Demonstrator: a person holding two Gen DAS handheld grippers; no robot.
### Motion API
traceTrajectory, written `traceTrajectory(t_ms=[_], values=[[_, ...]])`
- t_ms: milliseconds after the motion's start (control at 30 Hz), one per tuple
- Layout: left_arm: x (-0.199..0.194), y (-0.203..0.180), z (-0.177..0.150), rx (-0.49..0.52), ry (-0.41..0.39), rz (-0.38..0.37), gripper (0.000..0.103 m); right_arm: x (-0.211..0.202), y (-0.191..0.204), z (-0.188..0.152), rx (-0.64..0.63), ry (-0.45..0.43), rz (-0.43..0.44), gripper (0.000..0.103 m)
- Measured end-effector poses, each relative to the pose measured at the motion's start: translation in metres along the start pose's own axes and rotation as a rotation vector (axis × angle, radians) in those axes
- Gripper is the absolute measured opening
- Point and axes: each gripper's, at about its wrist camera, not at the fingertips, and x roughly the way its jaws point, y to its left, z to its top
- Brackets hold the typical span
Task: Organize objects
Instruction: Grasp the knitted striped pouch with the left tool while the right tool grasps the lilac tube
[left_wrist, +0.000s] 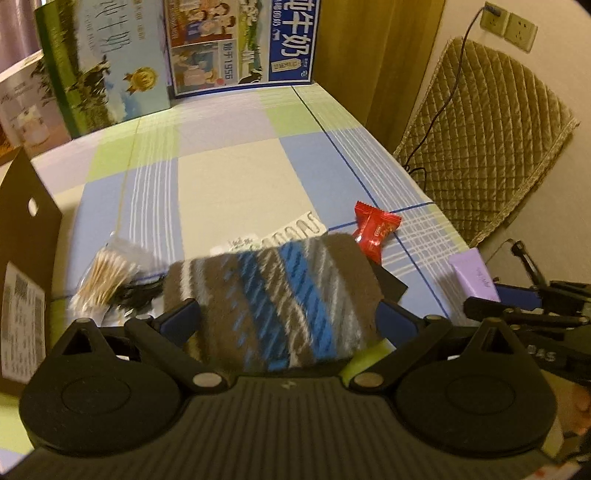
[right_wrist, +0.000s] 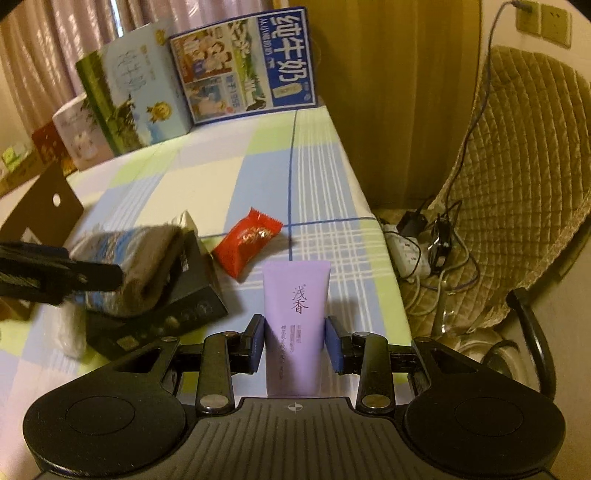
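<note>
The left gripper (left_wrist: 288, 317) has its fingers clenched on the soft, light striped sock (left_wrist: 273, 295), lifted above the bench (left_wrist: 229, 177). The right gripper (right_wrist: 295, 347) has its fingers around the smooth purple tube (right_wrist: 295, 314), seemingly gripping its middle; it looks slippery.

Milk cartons (right_wrist: 243, 62) at table's far edge, quilted chair (right_wrist: 517, 177), wall sockets (right_wrist: 543, 20)

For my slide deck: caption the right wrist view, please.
Right gripper closed on a purple tube, red candy packet on the checked tablecloth beyond.
</note>
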Motion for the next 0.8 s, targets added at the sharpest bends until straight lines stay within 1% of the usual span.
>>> traceTrajectory(t_ms=[200,300,333,367,400,467,567,600,700,733,800], values=[[0.025,-0.008,0.006,0.010,0.028,0.035,0.103,0.003,-0.006,0.000,0.010,0.012,0.012,0.032],[0.030,-0.006,0.007,-0.005,0.027,0.034,0.103,0.003,-0.011,0.000,0.023,0.016,0.014,0.032],[0.031,-0.006,0.008,-0.011,0.024,0.035,0.102,0.004,-0.013,0.000,0.029,0.018,0.016,0.032],[0.030,-0.005,0.008,-0.013,0.019,0.030,0.093,0.004,-0.015,0.001,0.035,0.019,0.019,0.032],[0.029,-0.005,0.009,-0.016,0.010,0.016,0.088,0.004,-0.016,0.001,0.041,0.019,0.023,0.032],[0.026,-0.006,0.009,-0.011,-0.001,-0.005,0.071,0.004,-0.018,0.002,0.047,0.019,0.030,0.032],[0.019,-0.006,0.007,0.007,-0.023,-0.021,0.056,0.003,-0.020,0.004,0.059,0.020,0.044,0.032],[0.017,-0.005,0.005,0.001,-0.027,-0.026,0.053,0.003,-0.019,0.005,0.059,0.020,0.048,0.032],[0.008,0.002,0.002,-0.022,-0.033,-0.043,0.032,0.003,-0.017,0.006,0.051,0.020,0.064,0.032],[0.005,0.004,0.001,-0.024,-0.033,-0.041,0.019,0.002,-0.015,0.006,0.052,0.018,0.068,0.032],[-0.001,0.011,0.000,-0.034,-0.028,-0.055,0.013,0.001,-0.012,0.007,0.052,0.017,0.076,0.032]])
